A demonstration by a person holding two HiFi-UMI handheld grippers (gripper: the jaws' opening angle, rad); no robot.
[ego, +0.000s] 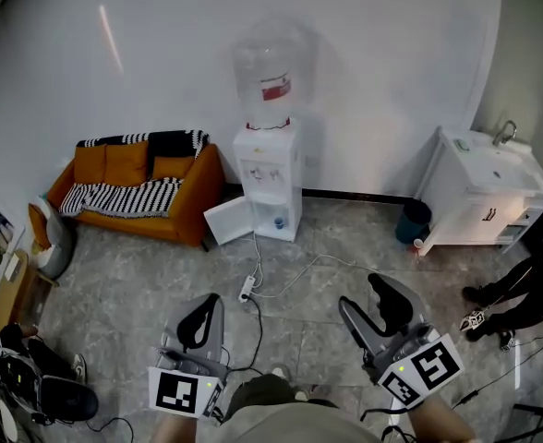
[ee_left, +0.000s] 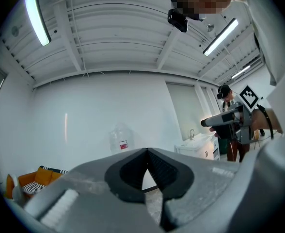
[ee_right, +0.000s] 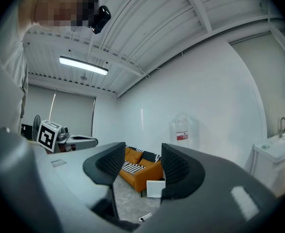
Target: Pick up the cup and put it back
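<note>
The floor [ego: 142, 289] was glossy grey stone tile; the ten-o'clock sofa [ego: 198, 203] smooth orange leatherette under a striped cloth throw [ego: 124, 197]; the bottle [ego: 270, 72] clear plastic.

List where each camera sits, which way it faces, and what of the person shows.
Head view: on the person's head, steeply down at the white water dispenser with clear bottle; left gripper, right gripper and forearms show.
Left gripper view: on the left gripper, level along shut jaws toward the white wall; the person's white clothing shows.
Right gripper view: on the right gripper, level through open jaws toward the orange sofa; white clothing shows.
Shared: the dispenser, in all three.
</note>
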